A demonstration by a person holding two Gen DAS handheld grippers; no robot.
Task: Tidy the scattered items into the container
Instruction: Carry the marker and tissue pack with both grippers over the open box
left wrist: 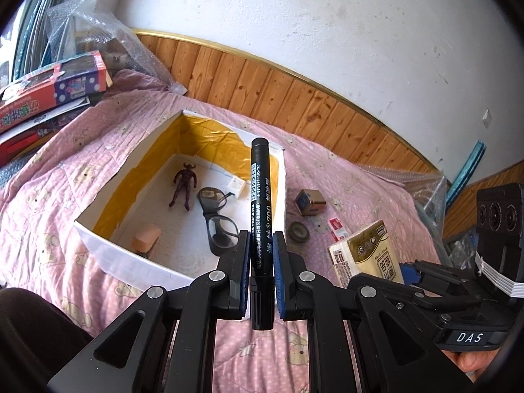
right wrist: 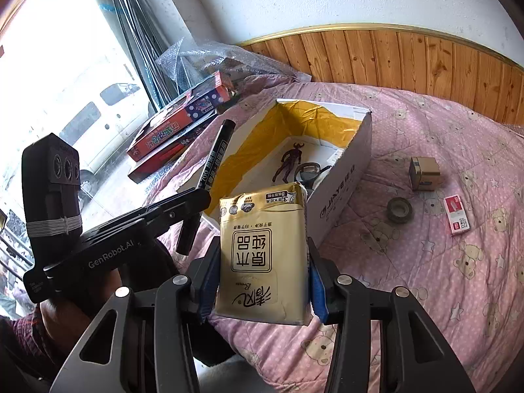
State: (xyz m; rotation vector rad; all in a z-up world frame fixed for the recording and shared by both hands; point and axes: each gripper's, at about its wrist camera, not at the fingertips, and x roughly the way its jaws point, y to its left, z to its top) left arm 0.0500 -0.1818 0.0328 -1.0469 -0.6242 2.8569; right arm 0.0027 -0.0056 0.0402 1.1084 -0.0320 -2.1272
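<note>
A pink quilt point(right wrist: 425, 262) printed with bears, stars and dots covers the whole work surface, puckered along its stitched seams. Behind it runs wood panelling point(left wrist: 262, 91) topped by a gold trim, and above that a scuffed white wall point(left wrist: 327, 32). In the right wrist view a bright window point(right wrist: 65, 82) fills the left side, with a white van outside. Bubble wrap point(right wrist: 203, 59) and a stack of red game boxes point(right wrist: 177, 127) lie in the corner by the window. Mid-quilt stands the open box point(left wrist: 108, 255), white outside with gold foil lining its walls; inside lie a dark figurine point(left wrist: 184, 187), glasses point(left wrist: 217, 216), a small white carton point(left wrist: 236, 186) and a peach block point(left wrist: 146, 238). The left gripper point(left wrist: 262, 245) is clenched on a black marker point(left wrist: 260, 203), which points up and forward over the box's near right corner. The right gripper point(right wrist: 263, 262) grasps a gold tissue pack point(right wrist: 262, 255) between its blue pads, raised above the quilt just in front of the box. Right of the box, loose on the quilt, sit a small cardboard cube point(right wrist: 425, 173), a tape roll point(right wrist: 399, 210) and a red-and-white packet point(right wrist: 457, 214), near one another.
</note>
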